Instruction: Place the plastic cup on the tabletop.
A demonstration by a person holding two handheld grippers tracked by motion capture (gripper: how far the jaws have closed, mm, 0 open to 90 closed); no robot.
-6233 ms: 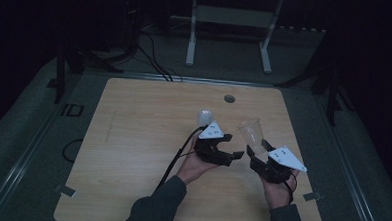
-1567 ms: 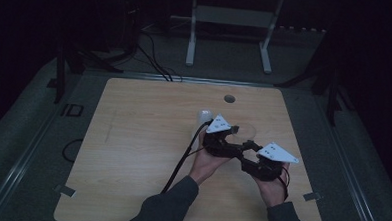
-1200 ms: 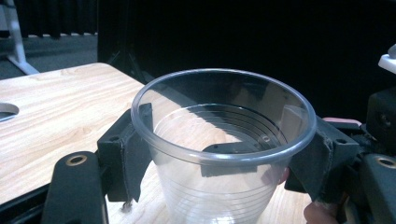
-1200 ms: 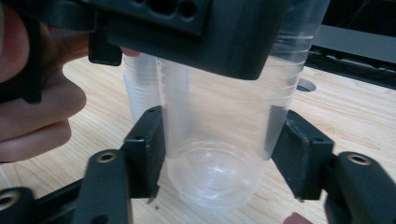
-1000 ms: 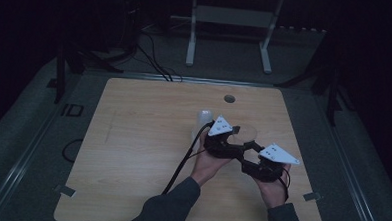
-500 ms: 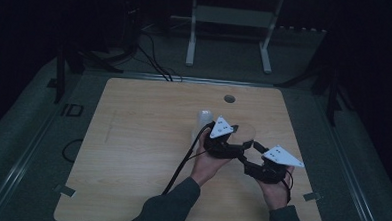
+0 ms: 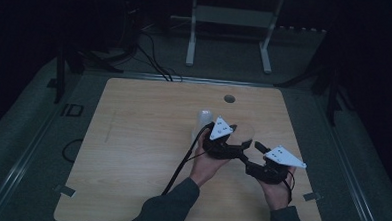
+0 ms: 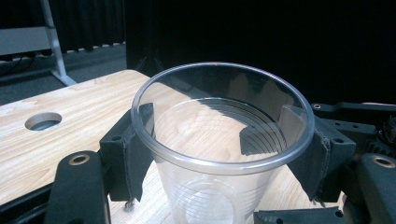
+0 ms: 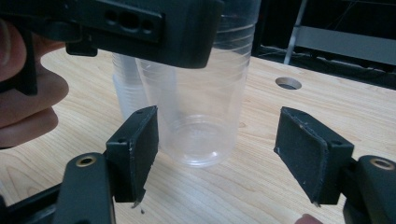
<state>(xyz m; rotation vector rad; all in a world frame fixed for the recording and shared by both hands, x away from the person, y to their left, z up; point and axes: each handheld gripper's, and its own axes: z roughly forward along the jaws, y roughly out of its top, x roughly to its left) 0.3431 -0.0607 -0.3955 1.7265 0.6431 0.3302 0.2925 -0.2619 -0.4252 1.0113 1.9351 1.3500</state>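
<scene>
High view: right of centre on the wooden tabletop [image 7: 132, 138], the left gripper [image 7: 232, 142] meets a clear plastic cup [image 7: 244, 132], upright beside a cup stack [image 7: 202, 122].

Left gripper view: its jaws clamp the cup below the rim, mid-frame.

Right gripper view: the right gripper [image 9: 217, 149] stands apart, cup directly ahead. No writing is readable.

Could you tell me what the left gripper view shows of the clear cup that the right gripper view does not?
The left gripper view alone looks down into the clear cup, showing its round rim and the left gripper with a black pad against each side of the wall. The right gripper view alone shows the cup's base on the table, a stack of cups behind it, and the right gripper open and short of it. Both show the table's round hole.
</scene>
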